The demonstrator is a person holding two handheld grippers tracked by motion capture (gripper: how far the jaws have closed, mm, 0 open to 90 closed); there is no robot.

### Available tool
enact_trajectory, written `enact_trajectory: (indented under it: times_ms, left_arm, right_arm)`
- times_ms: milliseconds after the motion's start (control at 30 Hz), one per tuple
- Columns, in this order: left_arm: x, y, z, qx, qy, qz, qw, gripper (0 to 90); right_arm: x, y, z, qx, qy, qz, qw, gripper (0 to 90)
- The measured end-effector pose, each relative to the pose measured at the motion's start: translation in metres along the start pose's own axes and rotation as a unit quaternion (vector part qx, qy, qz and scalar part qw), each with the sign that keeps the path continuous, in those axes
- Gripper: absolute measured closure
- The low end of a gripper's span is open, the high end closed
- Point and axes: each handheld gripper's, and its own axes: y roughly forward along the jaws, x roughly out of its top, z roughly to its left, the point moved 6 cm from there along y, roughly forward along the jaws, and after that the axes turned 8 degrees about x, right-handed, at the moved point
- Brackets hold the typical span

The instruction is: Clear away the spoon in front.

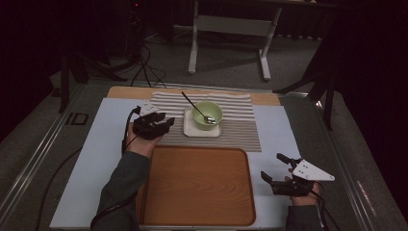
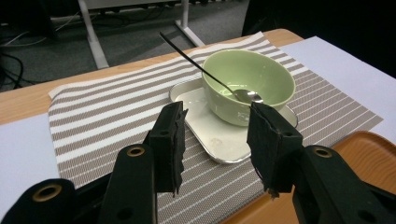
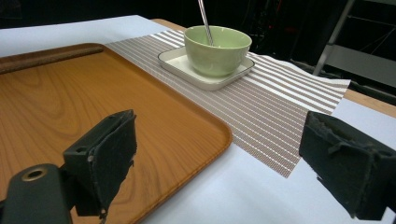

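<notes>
Both grippers' fingers apart, empty; pale green bowl (image 2: 250, 86) holds a spoon (image 2: 208, 74).

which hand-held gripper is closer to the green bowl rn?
Left. The left hand-held gripper hovers open just beside the white plate under the green bowl, jaws pointing at it. The right hand-held gripper sits open far off, past the wooden tray's near right corner.
</notes>
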Motion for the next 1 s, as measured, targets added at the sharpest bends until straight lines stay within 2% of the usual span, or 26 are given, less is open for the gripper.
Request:
enact_trajectory:
  times_ms: [133,367,533,700,867,1000]
  left_arm:
    - [0.003,0.005,0.003,-0.005,-0.002,0.002,1.0000,56.5]
    - [0.006,0.016,0.007,-0.001,0.009,0.016,0.9998,56.4]
    - [0.008,0.026,0.008,-0.011,0.010,0.016,0.9997,55.4]
    - [0.010,0.033,0.009,-0.018,0.022,0.017,0.9994,55.0]
    - [0.014,0.038,0.010,-0.024,0.013,0.016,0.9995,54.1]
    - [0.016,0.043,0.009,-0.023,0.017,0.018,0.9994,53.8]
  right_arm:
    - [0.000,0.000,0.000,0.000,0.000,0.001,1.0000,10.8]
    - [0.000,0.000,0.000,0.001,0.000,0.000,1.0000,10.8]
    - [0.000,0.000,0.000,0.001,0.001,0.000,1.0000,10.8]
    - [0.000,0.000,-0.001,0.001,0.002,0.001,1.0000,10.8]
    - [0.000,0.000,-0.001,0.001,0.001,0.000,1.0000,10.8]
    - [0.000,0.000,-0.001,0.001,0.001,0.000,1.0000,10.8]
